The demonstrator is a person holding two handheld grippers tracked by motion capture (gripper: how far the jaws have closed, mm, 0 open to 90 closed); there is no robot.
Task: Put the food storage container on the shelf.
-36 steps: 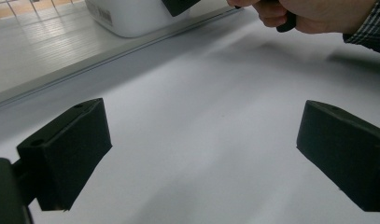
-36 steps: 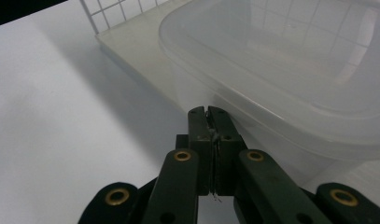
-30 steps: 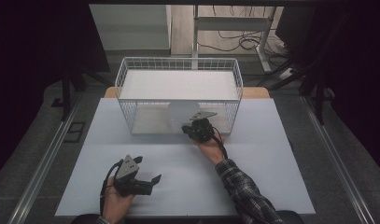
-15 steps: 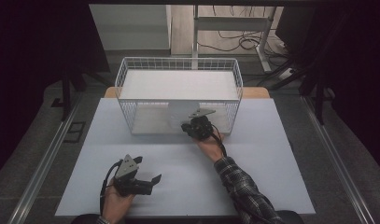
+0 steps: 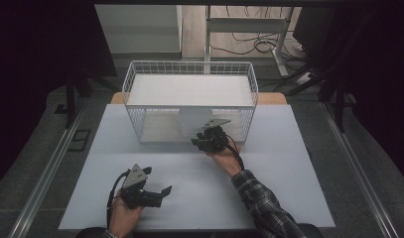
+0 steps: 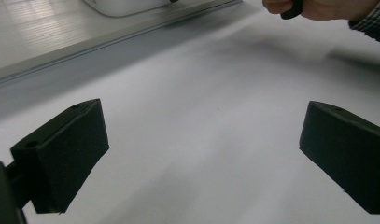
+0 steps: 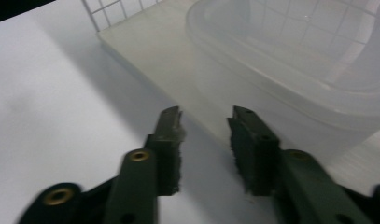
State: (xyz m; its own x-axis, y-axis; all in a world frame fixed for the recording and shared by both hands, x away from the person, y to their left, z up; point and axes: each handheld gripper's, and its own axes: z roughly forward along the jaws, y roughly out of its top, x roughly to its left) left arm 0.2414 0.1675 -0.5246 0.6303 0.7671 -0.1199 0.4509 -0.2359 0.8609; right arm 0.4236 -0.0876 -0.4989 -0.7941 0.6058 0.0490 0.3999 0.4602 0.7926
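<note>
A white wire basket point(image 5: 189, 63) stands at the back of the white table point(image 5: 289, 188). A translucent plastic container point(image 5: 193, 120) sits at the basket's front wall, and it looms large just ahead of the jaws in the right gripper view point(image 7: 290, 60). My right gripper point(image 5: 198, 142) is held right in front of it, jaws a little apart with nothing between them point(image 7: 205, 114). My left gripper point(image 5: 162, 193) rests low at the front left, open wide over bare table point(image 6: 201, 140).
The basket's wire wall point(image 7: 103, 14) shows at the top of the right gripper view. The other hand point(image 6: 318, 7) is at the far edge of the left gripper view. Dark floor and metal rails flank the table.
My right gripper has shifted slightly in front of the basket. The left gripper has stayed where it was.
</note>
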